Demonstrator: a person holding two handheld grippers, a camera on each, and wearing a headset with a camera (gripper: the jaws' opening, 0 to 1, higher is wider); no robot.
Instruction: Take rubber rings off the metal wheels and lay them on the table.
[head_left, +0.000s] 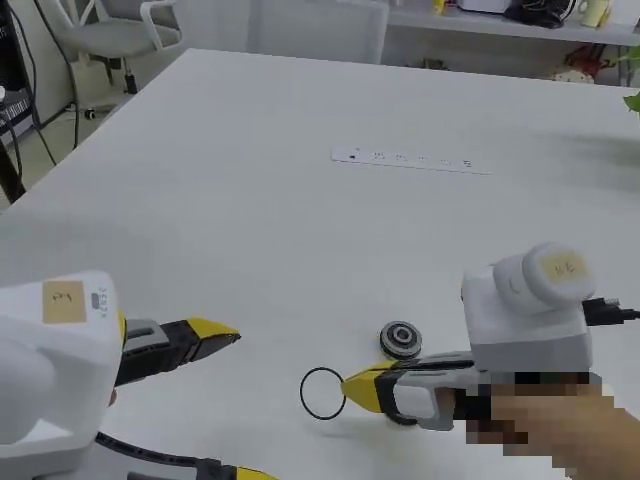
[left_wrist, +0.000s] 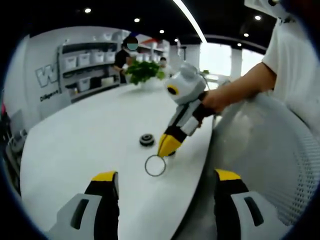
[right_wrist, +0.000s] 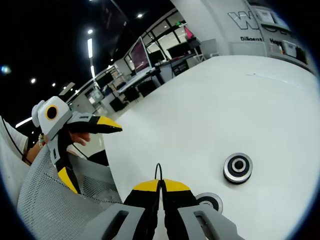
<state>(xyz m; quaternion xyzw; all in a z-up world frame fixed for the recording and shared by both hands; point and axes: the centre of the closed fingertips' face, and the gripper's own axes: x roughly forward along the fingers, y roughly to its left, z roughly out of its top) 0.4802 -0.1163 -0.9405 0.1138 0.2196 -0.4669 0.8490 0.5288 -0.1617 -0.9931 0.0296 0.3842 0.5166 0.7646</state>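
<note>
Black rubber ring is clamped in the right gripper, a metal wheel just beside its jaws; the left gripper gapes wide.

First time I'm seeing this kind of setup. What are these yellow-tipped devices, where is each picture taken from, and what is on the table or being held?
There is no robot here: a person holds a two-jaw tool in each hand. The head view comes from a headset camera looking down. Each round fisheye view comes from a camera riding on one tool. The right tool is shut on a thin black rubber ring, down at the white table. The left tool is open and holds nothing. One metal wheel lies beside the right tool, and a second wheel lies close under its jaws.
</note>
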